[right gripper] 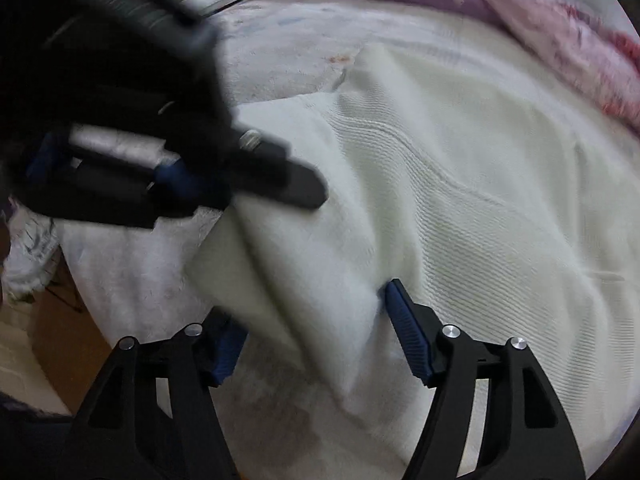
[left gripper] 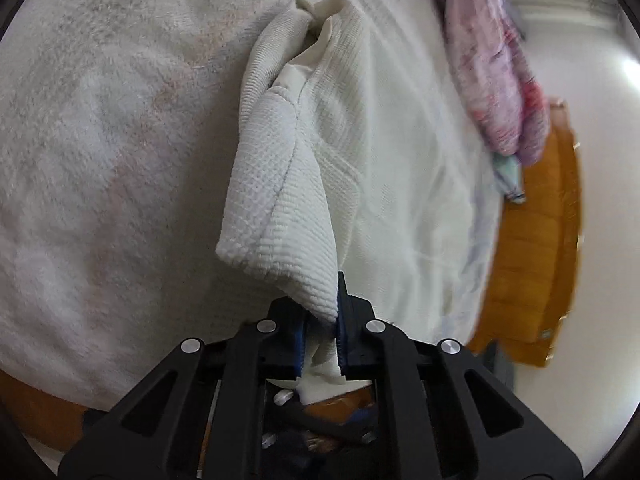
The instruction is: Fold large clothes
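Soft daylight, fisheye-warped edges, motion blur in right view.

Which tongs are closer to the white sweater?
Left. The left tongs are shut on the white sweater, pinching its edge. The right tongs are open, straddling a fold without gripping.

The right gripper (right gripper: pixel 316 340) is spreading its jaws around a white garment (right gripper: pixel 460 200) fold lying on the bed (right gripper: pixel 272 56).

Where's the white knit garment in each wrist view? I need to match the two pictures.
Left wrist: white knit garment runs from centre down into the shut left gripper.
Right wrist: it fills centre and right, one fold between the open right gripper fingers.
Shared landmark: purple-pink quilt, upper right in both.
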Available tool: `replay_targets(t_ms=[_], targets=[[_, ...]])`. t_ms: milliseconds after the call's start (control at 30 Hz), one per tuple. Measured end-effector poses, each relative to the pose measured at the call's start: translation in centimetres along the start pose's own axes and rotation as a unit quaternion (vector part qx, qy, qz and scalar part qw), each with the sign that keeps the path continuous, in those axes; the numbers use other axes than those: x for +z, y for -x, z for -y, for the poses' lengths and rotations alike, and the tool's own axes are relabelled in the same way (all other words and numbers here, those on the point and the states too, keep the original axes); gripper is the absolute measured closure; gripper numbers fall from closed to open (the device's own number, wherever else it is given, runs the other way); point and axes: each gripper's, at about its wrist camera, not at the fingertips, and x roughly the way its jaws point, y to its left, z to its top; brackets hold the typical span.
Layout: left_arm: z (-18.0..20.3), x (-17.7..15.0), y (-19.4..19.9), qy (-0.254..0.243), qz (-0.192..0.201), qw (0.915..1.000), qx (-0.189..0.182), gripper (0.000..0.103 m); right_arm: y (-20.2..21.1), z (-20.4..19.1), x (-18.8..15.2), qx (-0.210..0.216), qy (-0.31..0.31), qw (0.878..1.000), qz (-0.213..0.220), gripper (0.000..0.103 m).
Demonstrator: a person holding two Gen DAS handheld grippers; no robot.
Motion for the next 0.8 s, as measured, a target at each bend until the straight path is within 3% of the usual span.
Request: replay_targets(t_ms=[33, 100, 167, 233, 300, 367, 400, 433, 500, 567, 667, 733, 800], targets=[[-0.2, 0.2, -0.3, 0.002, -0.003, 0.9999, 0.011, 0.087, -0.4, 0.6, 0.4, 0.012, -0.011, 1.0, -0.008, 0.079], [-0.5, 0.9, -1.0, 0.02, -0.01, 0.9996, 0.015, 0.081, -0.5, 1.7, 0.5, 0.024, -0.029, 0.999, -0.017, 0.092], [-0.2, 1.8, -1.4, 0.021, -0.007, 0.9996, 0.018, 0.07, -0.1, 2.5, 0.6, 0.039, -0.04, 0.998, -0.017, 0.094], [0.6, 2.6, -1.5, 0.009, 0.022, 0.9982, 0.055, 0.03, 0.6, 2.8, 0.6, 0.047, -0.043, 0.998, -0.012, 0.094], [1.3, 3.4, -1.5, 0.004, 0.052, 0.9951, 0.084, 0.024, 1.2, 3.5, 0.6, 0.059, -0.06, 0.996, -0.008, 0.094], [1.9, 4.2, -2.2, 0.005, 0.056, 0.9927, 0.106, 0.033, 2.0, 4.7, 0.6, 0.075, -0.093, 0.993, -0.002, 0.094], [3.0, 4.5, -2.6, -0.012, 0.054, 0.9929, 0.106, 0.071, 2.4, 5.6, 0.5, 0.087, -0.114, 0.99, 0.001, 0.094], [4.4, 4.5, -2.8, -0.035, 0.056, 0.9899, 0.125, 0.079, 2.9, 6.7, 0.5, 0.097, -0.133, 0.986, 0.006, 0.094], [7.4, 4.0, -2.4, -0.08, 0.075, 0.9855, 0.129, 0.086, 4.2, 8.4, 0.4, 0.111, -0.16, 0.981, 0.02, 0.094], [12.2, 2.6, -1.7, -0.129, 0.102, 0.9766, 0.138, 0.087, 6.2, 10.6, 0.4, 0.131, -0.202, 0.97, 0.043, 0.094], [18.9, -0.1, -1.8, -0.191, 0.13, 0.9645, 0.127, 0.087, 9.7, 15.0, -0.6, 0.158, -0.273, 0.946, 0.08, 0.094], [23.6, -1.9, -3.3, -0.235, 0.134, 0.9549, 0.122, 0.088, 12.2, 18.6, -2.1, 0.169, -0.315, 0.928, 0.103, 0.094], [27.7, -3.2, -5.9, -0.264, 0.12, 0.9507, 0.109, 0.088, 14.0, 22.1, -3.8, 0.169, -0.352, 0.913, 0.118, 0.094]])
